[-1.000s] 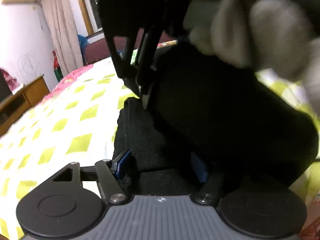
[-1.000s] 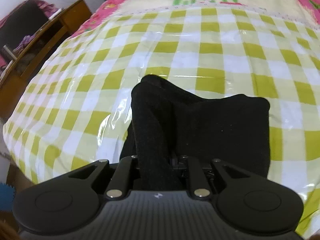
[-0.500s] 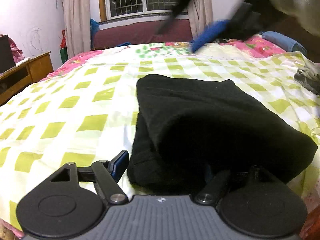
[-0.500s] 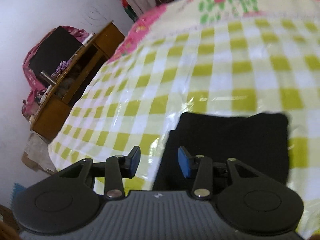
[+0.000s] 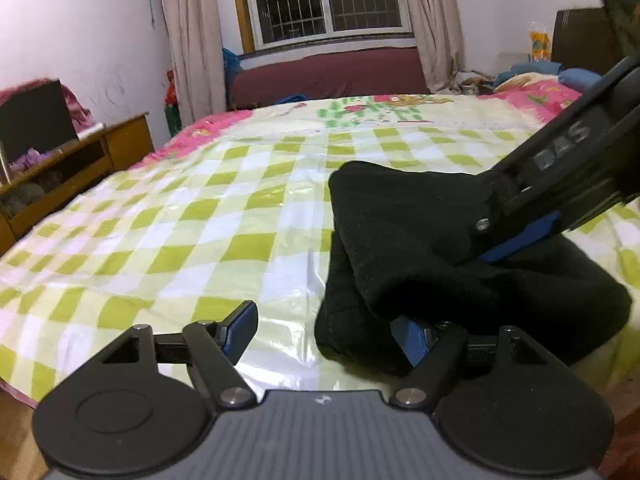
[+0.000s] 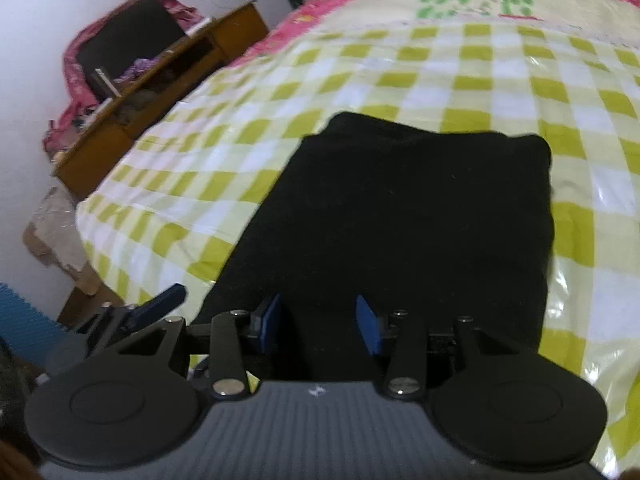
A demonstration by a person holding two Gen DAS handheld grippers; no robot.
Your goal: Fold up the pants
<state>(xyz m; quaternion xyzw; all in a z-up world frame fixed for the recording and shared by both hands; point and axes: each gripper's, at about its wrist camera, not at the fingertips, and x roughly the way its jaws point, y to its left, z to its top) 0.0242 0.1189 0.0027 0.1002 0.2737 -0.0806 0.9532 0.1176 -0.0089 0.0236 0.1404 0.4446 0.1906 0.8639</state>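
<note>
Black pants (image 5: pixel 420 240) lie folded on the green-checked bed cover (image 5: pixel 200 220) in the left wrist view; the left gripper (image 5: pixel 324 334) stands wide open at their near edge, gripping nothing. From the right wrist, the right gripper (image 6: pixel 318 324) hovers half open over the pants, pads off the cloth

A home bedroom is showing here: a bed (image 5: pixel 168 240) is lying under a green-and-white checked cover (image 6: pixel 480 64), curtains (image 5: pixel 192 36) are hanging beside a barred window (image 5: pixel 328 0), and a cluttered wooden cabinet (image 5: pixel 68 176) is standing along the scribbled white wall (image 5: pixel 100 40).
</note>
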